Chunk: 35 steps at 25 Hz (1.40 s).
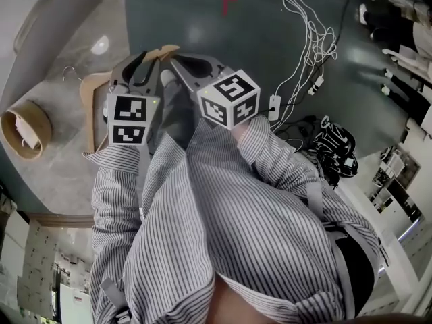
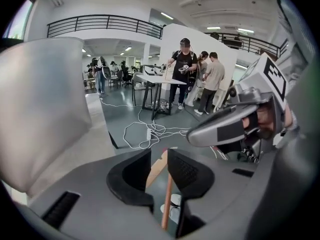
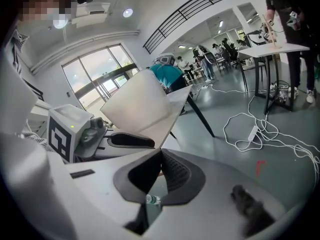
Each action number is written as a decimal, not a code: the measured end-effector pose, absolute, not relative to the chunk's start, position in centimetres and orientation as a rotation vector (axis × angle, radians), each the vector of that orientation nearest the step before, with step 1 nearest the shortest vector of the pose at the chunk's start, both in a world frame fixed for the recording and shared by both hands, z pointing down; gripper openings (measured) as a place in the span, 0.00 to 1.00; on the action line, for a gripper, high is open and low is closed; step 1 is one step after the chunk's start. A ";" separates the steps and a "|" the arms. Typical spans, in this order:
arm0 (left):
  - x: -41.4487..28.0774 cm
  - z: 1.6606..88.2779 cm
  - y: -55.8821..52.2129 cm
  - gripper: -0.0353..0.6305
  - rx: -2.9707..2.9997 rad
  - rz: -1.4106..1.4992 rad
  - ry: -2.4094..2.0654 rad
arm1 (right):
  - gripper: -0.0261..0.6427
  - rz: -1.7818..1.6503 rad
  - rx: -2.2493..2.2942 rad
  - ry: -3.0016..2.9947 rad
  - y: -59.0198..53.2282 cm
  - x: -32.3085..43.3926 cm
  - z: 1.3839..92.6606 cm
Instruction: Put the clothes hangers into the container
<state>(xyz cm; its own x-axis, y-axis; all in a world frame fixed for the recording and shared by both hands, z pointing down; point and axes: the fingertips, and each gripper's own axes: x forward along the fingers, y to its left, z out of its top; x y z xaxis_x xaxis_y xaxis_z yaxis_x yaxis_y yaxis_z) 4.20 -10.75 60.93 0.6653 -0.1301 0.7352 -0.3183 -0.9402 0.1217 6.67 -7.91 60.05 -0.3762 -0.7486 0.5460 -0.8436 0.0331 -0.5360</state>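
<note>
Left claw (image 2: 159,159): jaws apart. Light brown wooden clothes hanger (image 2: 167,199) stands in gap, thin bar close by right-hand pad, not pinched. Right claw (image 3: 160,156): pad tips together, sliver of wood behind them, grip unclear. Head view alone shows hanger body off left claw's outer side with metal hook (image 1: 69,73), and round pale wooden container (image 1: 27,132) farther out, well apart. Left gripper view alone shows white cables (image 2: 150,129) on floor ahead.

Grey-white pinstripe shirt (image 1: 223,208), long sleeves (image 1: 111,201). Left gripper (image 2: 159,156), right gripper (image 3: 160,156): light grey, black ribbed pads (image 2: 187,173). White cubes (image 1: 128,119), black square markers.
</note>
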 end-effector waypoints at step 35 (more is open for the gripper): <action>4.0 66.1 -10.0 0.27 2.650 1.522 0.083 | 0.06 1.435 1.692 -2.161 -7.1 7.7 62.7</action>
<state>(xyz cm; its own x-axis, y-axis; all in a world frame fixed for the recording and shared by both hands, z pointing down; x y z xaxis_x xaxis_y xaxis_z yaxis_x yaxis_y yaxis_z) 4.00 -9.96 66.05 0.5039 0.0888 0.8592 0.0047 -0.9950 0.1001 7.67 -7.14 62.67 -0.4023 -0.7414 0.5371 -0.7825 -0.0260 -0.6221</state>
